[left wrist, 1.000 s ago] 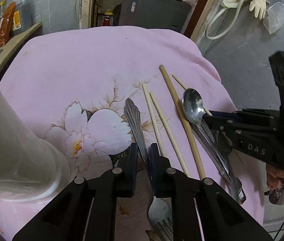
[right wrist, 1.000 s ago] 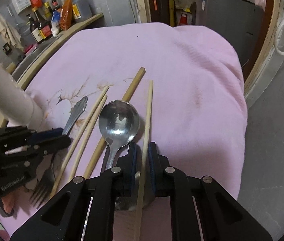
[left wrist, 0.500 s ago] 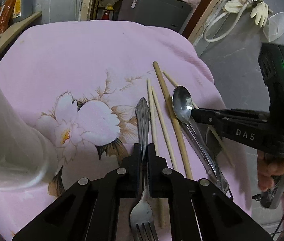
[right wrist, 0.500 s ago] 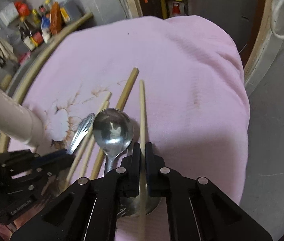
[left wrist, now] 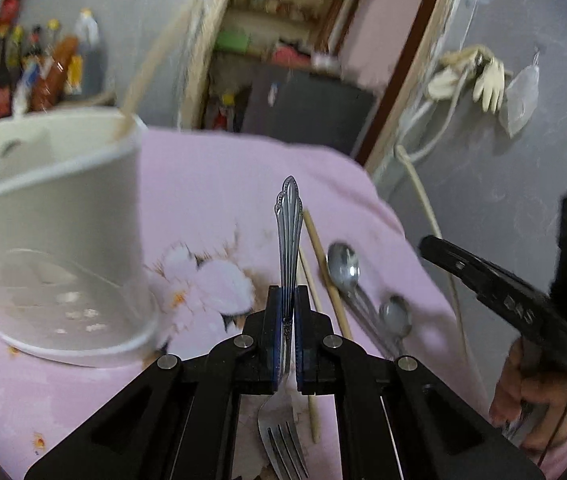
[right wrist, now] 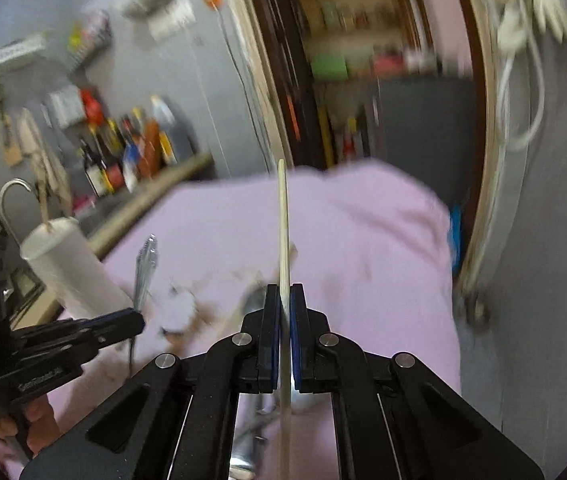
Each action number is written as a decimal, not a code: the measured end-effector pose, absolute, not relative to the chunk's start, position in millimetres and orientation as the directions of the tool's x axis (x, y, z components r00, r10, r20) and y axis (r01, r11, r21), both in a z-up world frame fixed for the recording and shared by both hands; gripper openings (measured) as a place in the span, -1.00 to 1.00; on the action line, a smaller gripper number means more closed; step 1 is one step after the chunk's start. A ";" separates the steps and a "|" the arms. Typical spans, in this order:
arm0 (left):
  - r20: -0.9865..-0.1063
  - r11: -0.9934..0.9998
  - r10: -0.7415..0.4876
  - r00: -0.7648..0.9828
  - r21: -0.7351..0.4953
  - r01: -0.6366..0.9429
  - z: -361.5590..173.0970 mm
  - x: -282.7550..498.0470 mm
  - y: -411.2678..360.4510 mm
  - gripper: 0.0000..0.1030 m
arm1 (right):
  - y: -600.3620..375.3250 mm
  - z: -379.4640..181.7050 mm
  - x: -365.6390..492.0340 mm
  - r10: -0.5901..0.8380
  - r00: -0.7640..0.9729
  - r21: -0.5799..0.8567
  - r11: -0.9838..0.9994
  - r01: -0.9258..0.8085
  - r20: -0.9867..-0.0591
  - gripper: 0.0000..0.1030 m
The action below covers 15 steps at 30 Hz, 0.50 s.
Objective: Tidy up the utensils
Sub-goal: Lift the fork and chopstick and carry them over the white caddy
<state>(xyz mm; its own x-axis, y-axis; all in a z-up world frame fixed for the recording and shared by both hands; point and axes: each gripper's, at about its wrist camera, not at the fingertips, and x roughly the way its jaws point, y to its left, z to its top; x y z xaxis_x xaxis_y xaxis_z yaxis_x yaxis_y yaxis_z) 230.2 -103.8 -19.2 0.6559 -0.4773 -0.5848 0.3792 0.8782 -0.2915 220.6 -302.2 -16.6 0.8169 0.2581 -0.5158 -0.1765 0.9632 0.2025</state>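
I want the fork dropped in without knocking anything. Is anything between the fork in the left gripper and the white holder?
Nothing visible blocks it. The left gripper holds the fork lifted off the pink cloth; the white holder stands beside it to the left, open-topped, with one chopstick leaning inside.

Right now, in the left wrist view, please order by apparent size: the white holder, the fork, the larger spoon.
1. White holder, though nearness inflates it.
2. Fork, also very near.
3. Larger spoon.

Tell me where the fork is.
In the left wrist view, the fork is clamped in the left gripper, handle pointing forward, right of the white holder.
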 end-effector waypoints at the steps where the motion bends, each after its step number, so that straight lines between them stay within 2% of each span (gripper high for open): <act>1: -0.567 0.881 -0.473 0.675 -0.288 0.375 -17.5 228.0 -102.5 -0.95 | -297.0 -12.8 210.8 0.257 0.849 0.199 0.963 -0.183 -0.462 -0.95; 6: -0.435 0.886 -0.460 0.774 -0.279 0.370 3.7 211.8 -90.5 -1.00 | -266.3 2.9 186.8 0.256 0.931 0.153 0.963 -0.222 -0.259 -0.95; 11: -0.312 0.888 -0.447 0.839 -0.265 0.375 31.9 195.6 -80.3 -1.00 | -247.9 21.3 182.0 0.283 0.949 0.151 0.953 -0.262 -0.141 -0.95; 15: -0.264 0.897 -0.427 0.865 -0.249 0.366 56.2 192.7 -67.7 -1.00 | -229.1 38.4 179.8 0.300 0.953 0.149 0.945 -0.291 -0.046 -0.95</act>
<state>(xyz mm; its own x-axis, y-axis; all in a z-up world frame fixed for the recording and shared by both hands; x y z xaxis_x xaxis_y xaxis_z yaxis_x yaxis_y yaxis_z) 192.7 -67.7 56.2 0.8651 -0.4268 -0.2637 0.3663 0.8965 -0.2491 179.8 -229.1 38.4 0.9527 0.3004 -0.0458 -0.2908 0.9450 0.1494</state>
